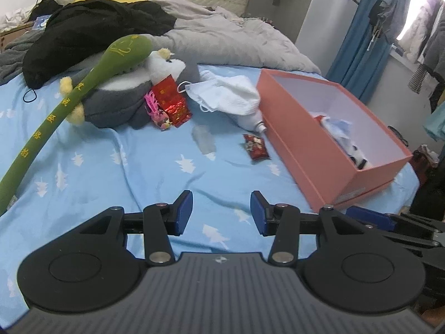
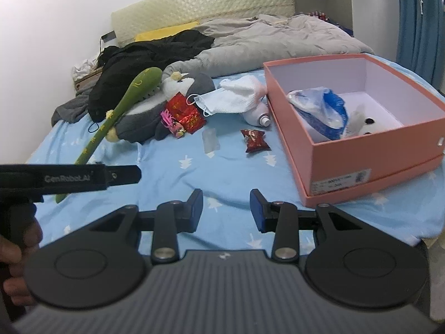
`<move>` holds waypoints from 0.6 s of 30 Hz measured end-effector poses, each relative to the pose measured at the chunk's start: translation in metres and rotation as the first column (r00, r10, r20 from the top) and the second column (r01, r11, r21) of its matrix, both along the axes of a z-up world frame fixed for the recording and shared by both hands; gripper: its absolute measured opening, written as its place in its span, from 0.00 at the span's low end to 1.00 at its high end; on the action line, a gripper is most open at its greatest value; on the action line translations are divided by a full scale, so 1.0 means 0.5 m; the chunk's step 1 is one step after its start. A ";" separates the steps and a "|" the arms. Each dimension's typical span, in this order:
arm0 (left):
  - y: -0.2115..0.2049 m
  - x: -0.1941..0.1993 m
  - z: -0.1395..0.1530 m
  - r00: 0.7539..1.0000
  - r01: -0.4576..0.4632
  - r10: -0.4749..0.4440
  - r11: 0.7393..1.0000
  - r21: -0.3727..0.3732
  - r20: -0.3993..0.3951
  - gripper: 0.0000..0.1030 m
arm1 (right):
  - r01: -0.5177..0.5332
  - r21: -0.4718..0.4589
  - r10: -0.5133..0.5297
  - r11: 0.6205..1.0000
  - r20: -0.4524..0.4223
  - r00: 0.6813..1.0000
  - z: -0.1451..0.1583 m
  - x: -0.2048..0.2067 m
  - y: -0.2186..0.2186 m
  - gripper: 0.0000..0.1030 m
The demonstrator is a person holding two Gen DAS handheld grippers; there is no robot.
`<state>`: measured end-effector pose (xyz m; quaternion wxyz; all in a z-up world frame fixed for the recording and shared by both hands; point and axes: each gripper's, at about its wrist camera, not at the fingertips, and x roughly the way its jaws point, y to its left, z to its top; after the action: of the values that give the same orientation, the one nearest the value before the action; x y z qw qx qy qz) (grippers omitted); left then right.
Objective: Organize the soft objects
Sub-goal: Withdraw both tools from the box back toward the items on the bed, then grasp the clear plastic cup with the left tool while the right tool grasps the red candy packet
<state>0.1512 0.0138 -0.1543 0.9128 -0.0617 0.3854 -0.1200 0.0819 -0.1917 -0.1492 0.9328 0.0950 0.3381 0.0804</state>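
Observation:
A pink box [image 1: 328, 156] [image 2: 370, 150] stands open on the blue bed sheet [image 1: 139, 172] [image 2: 228, 172], with a blue-white plastic bag [image 2: 319, 111] and a white plush [image 2: 364, 125] inside. A grey penguin plush [image 1: 122, 100] [image 2: 155, 111] lies at the far left with a long green plush stick [image 1: 66, 103] [image 2: 116, 111] across it. A white cloth [image 1: 230, 91] [image 2: 239, 97] and face mask [image 2: 205, 103] lie beside the box. My left gripper [image 1: 221, 213] and right gripper [image 2: 225, 210] are open and empty over the near sheet.
Red packets [image 1: 172, 103] [image 2: 186, 114], a pink trinket [image 1: 158, 114], a small red wrapper [image 1: 256, 146] [image 2: 256, 140], a clear wrapper [image 1: 204, 140] and a white bottle [image 2: 257, 115] lie on the sheet. Black clothing [image 1: 91, 30] and a grey duvet [image 1: 228, 41] are behind.

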 end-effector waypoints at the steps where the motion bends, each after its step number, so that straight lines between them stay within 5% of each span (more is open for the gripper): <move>1: 0.001 0.011 -0.008 1.000 -0.010 0.010 1.000 0.001 -0.003 0.50 | -0.004 -0.006 0.004 1.000 -0.002 1.000 -0.006 0.010 0.002 0.40; 18: -0.001 0.235 -0.121 0.997 -0.072 0.070 0.996 -0.046 -0.038 0.50 | -0.016 -0.076 0.017 0.997 0.018 1.000 -0.098 0.223 0.026 0.39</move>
<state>0.2686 0.0134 -0.2147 0.9076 -0.0992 0.3966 -0.0953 0.1934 -0.1789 -0.1981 0.9381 0.0561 0.3331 0.0762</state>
